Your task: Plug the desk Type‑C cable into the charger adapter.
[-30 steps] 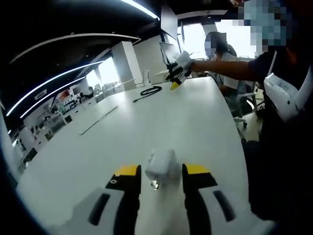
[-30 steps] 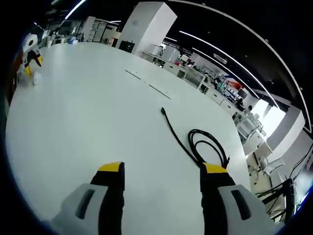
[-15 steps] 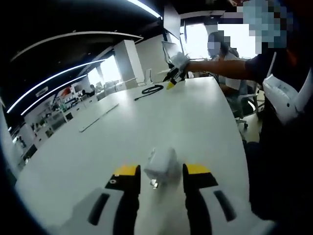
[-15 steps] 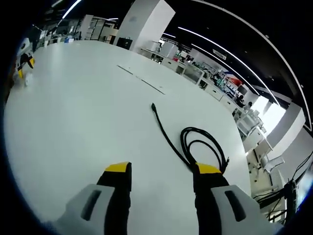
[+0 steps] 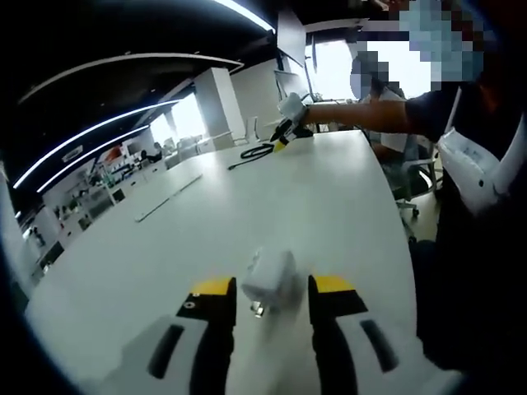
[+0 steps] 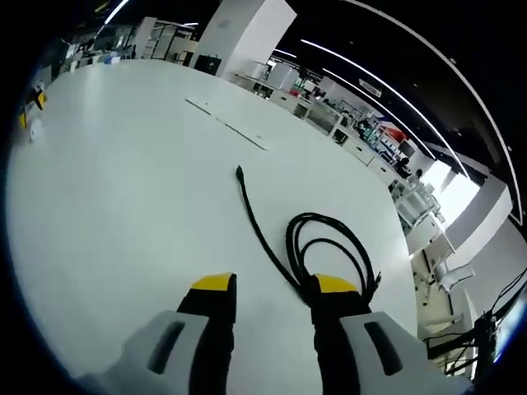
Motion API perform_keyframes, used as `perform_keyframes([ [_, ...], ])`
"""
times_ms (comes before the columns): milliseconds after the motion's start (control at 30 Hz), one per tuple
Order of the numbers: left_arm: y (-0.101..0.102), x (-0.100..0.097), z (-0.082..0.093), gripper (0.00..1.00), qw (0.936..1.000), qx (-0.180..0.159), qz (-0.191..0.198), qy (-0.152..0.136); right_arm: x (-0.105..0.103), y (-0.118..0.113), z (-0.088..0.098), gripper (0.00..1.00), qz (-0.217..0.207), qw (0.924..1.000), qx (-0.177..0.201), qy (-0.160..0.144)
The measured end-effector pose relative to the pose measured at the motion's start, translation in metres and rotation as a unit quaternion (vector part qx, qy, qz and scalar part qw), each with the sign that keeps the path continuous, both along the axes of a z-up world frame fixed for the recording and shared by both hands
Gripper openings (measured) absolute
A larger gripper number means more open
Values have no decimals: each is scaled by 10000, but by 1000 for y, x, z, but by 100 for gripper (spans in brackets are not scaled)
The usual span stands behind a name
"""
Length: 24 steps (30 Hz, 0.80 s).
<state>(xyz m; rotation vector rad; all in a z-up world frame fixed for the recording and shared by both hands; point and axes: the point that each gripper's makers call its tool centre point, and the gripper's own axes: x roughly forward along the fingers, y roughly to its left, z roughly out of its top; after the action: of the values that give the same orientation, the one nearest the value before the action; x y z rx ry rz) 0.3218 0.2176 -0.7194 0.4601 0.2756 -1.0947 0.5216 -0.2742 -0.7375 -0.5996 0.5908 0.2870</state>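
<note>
A white charger adapter (image 5: 271, 278) sits between the yellow-tipped jaws of the left gripper (image 5: 272, 290) at the near end of a long white desk (image 5: 247, 210), seen from the left gripper view. The jaws stand close on either side of the adapter; whether they actually press it cannot be told. Across the desk, a person's outstretched arm (image 5: 362, 113) carries the right gripper (image 5: 284, 132) down beside a coiled black Type-C cable (image 5: 254, 153) near the far edge.

In the right gripper view, that gripper (image 6: 270, 290) hovers over the desk (image 6: 123, 181) with its jaws parted a little and nothing between them. The cable (image 6: 317, 251) lies loose on the surface, its coil just beyond the right jaw tip and one straight run stretching away to a plug end (image 6: 240, 174) farther out on the tabletop. The left gripper (image 6: 31, 103) shows small at the far left edge. Behind the desk, an open office with white pillars (image 6: 239, 33) and ceiling light strips (image 6: 387, 86) recedes.
</note>
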Motion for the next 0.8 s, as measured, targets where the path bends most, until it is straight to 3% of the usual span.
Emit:
perform_keyframes([
  [600, 0, 0, 4, 36, 10000, -54, 43, -15, 23, -13, -11, 24, -53, 9998, -154, 66],
  [800, -2, 2, 2, 36, 10000, -37, 53, -2, 27, -13, -16, 15, 46, 9995, -271, 126],
])
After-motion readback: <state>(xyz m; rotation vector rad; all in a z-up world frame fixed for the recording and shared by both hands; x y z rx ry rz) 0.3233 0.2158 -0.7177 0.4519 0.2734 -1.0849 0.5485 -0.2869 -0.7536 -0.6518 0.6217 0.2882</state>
